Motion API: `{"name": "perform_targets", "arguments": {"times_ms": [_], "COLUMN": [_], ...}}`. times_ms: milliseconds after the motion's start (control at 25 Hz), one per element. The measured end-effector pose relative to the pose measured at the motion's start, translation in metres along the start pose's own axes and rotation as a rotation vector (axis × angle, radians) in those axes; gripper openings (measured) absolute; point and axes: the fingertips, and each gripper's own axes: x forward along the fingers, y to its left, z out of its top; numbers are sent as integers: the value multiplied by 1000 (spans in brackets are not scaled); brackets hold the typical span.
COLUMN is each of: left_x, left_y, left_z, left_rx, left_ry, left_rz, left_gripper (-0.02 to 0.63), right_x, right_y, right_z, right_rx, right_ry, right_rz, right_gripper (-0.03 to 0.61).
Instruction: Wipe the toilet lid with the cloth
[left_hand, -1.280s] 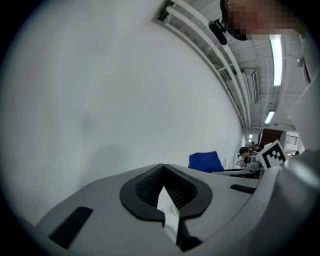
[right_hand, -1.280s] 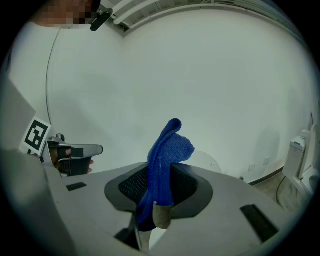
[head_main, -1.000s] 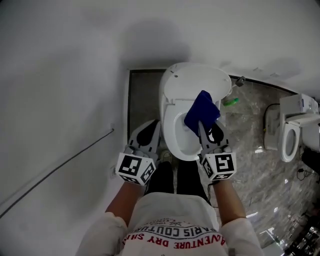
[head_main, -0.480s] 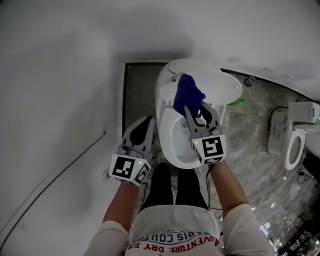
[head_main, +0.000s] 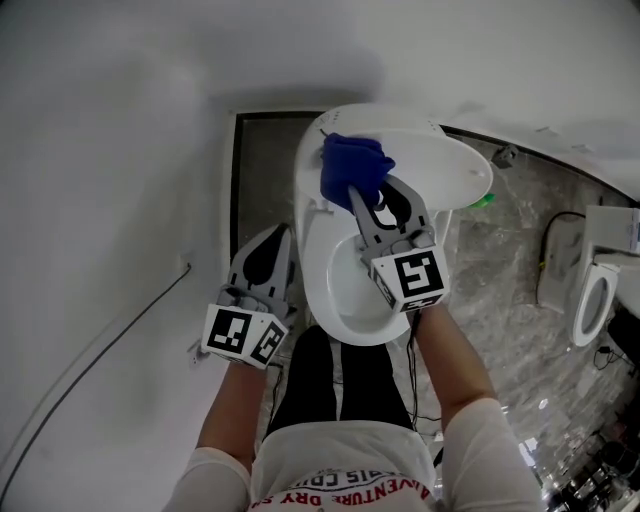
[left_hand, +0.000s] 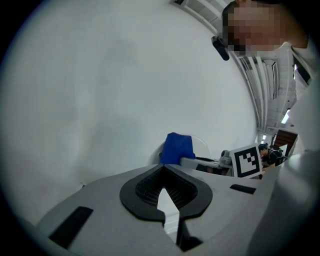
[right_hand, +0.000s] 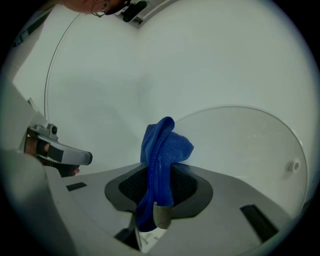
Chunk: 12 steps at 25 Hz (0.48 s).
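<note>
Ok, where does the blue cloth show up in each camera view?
Head view: blue cloth upper centre, at the right hand-held gripper tips, in front of the raised toilet lid.
Left gripper view: centre, just beyond that view's own shut jaws.
Right gripper view: centre, clamped between the jaws.
Shared landmark: the white toilet lid behind it.

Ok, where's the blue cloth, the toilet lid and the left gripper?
blue cloth (head_main: 352, 168), head view, middle of the bunched part.
toilet lid (head_main: 455, 170), head view, bare white right side.
left gripper (head_main: 283, 233), head view, tip of its shut jaws.
</note>
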Motion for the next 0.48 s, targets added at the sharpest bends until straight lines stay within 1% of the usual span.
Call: {"name": "perform_targets", "arguments": {"times_ms": [200, 320, 480], "left_x": [13, 19, 25], "left_y": [-10, -21, -33], "left_z": [-12, -13, -14], "left_rx": [-16, -14, -20], "left_ry": [13, 10, 13], "left_rz": [6, 0, -1], "left_gripper": [5, 5, 5], "right_x": [-8, -20, -41], "right_y": [-34, -55, -82], "right_z": [-5, -6, -6], "right_rx": [93, 100, 107], "right_ry": [-2, 4, 12], "right_rz": [-45, -82, -153], "right_gripper": [109, 109, 109]}}
